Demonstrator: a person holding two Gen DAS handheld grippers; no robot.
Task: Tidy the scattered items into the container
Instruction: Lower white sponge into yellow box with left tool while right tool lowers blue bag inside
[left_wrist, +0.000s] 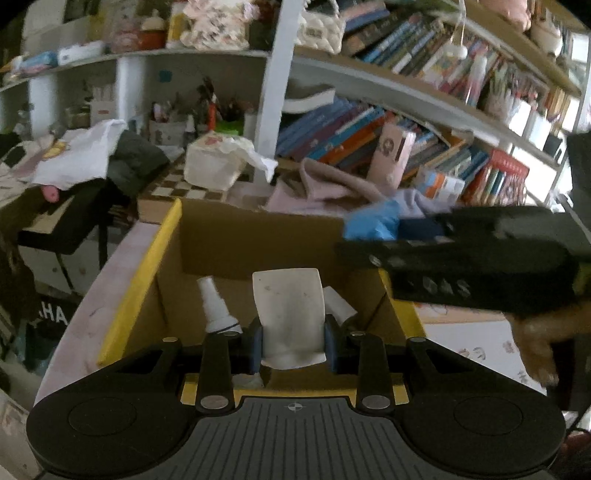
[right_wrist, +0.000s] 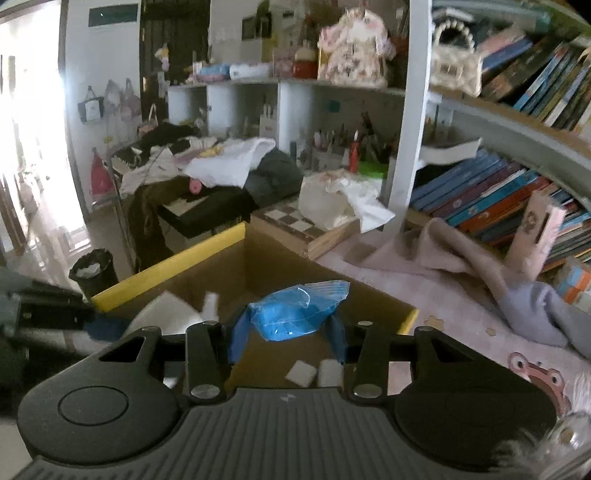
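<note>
Blue bag (right_wrist: 295, 314), yellow-edged brown box (right_wrist: 173, 266)

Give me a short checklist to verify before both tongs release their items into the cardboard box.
1. Left tongs shut on the white pouch: ok.
2. Right tongs shut on the blue plastic bag: ok.
3. White pouch is above the opening of the cardboard box: ok.
4. Blue plastic bag is above the box opening: ok.
5. The two tongs are apart from each other over the box: ok, but the gap looks small.
6. Free floor under the pouch, next to the white bottle already inside: cannot tell, the pouch hides it.
</note>
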